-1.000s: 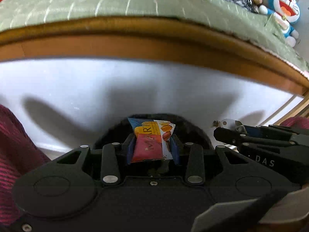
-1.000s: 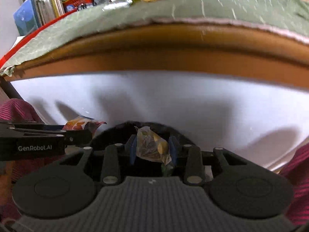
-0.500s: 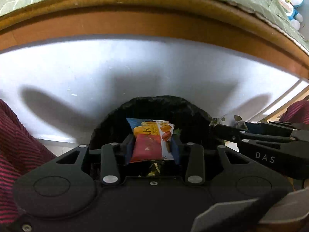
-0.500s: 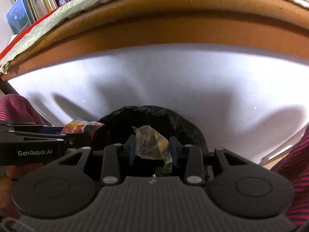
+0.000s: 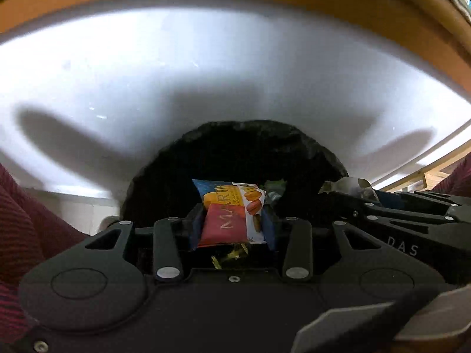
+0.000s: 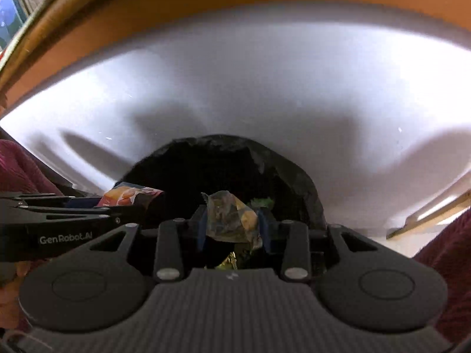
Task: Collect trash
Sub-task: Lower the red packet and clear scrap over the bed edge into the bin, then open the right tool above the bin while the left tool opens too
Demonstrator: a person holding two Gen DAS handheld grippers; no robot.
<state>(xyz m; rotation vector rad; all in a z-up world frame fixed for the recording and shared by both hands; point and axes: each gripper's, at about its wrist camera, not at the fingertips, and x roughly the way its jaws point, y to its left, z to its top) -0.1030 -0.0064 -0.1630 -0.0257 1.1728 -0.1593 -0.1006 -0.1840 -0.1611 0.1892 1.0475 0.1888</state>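
Left gripper [image 5: 232, 223]: clamped on glossy red-and-orange snack wrapper [image 5: 232, 214], flat, rectangular.
Right gripper [image 6: 232, 223]: pinching crumpled see-through wrapper [image 6: 232, 220].
Bin [image 5: 235, 153]: round, black crinkled liner, 12 o'clock beyond both wrappers.
Inside bin: dark; green and gold scraps, unclear.
Panel [image 5: 206, 73]: smooth white, orange wood rim above.

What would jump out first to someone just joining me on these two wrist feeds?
The black-lined bin gaping just ahead of both grippers. The left gripper clamps a red, orange and blue snack wrapper above the bin's mouth; the right gripper, beside it, pinches a crumpled clear wrapper. Behind stands a white panel under a wooden edge.
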